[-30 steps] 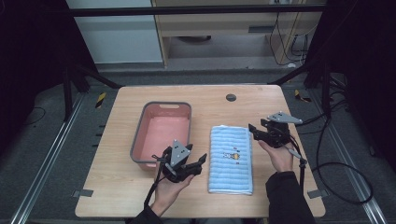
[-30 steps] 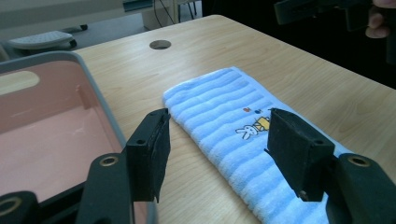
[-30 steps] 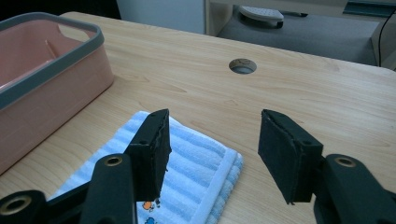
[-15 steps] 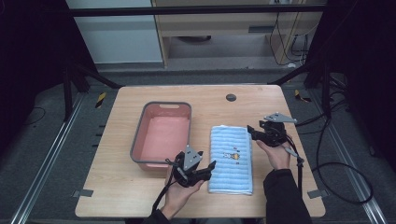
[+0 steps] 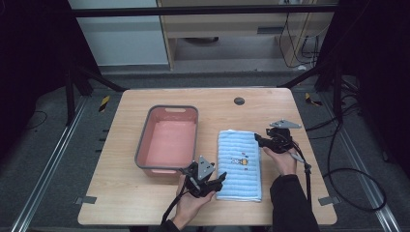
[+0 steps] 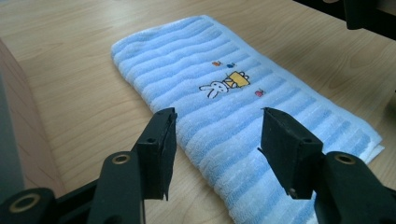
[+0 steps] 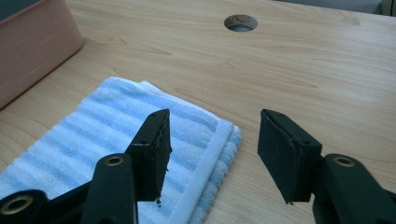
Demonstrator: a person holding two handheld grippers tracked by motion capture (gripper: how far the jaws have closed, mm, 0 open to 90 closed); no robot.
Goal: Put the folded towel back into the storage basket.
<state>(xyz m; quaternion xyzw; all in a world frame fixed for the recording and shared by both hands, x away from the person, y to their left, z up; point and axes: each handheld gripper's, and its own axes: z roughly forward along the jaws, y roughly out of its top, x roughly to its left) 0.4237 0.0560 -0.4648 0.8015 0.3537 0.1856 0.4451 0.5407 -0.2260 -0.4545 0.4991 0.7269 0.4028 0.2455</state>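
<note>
Worktop (image 5: pixel 145 203): pale wood, a round grommet hole (image 5: pixel 239 101) noted near the far edge. Pink basin (image 5: pixel 167 140) is set left of centre, nothing seen inside it. Folded blue striped towel (image 5: pixel 239 164), with rabbit motif (image 6: pixel 215 88), is laid flat just right of the basin, apart from it. Left gripper (image 5: pixel 209 182) is held at the towel's near left edge; its fingers have just been closing, yet are parted around that edge, nothing pinched. Right gripper (image 5: pixel 263 141) is poised at the far right corner, fingers released. Judged: approach nearly done; grasp, lift and placing remain.
</note>
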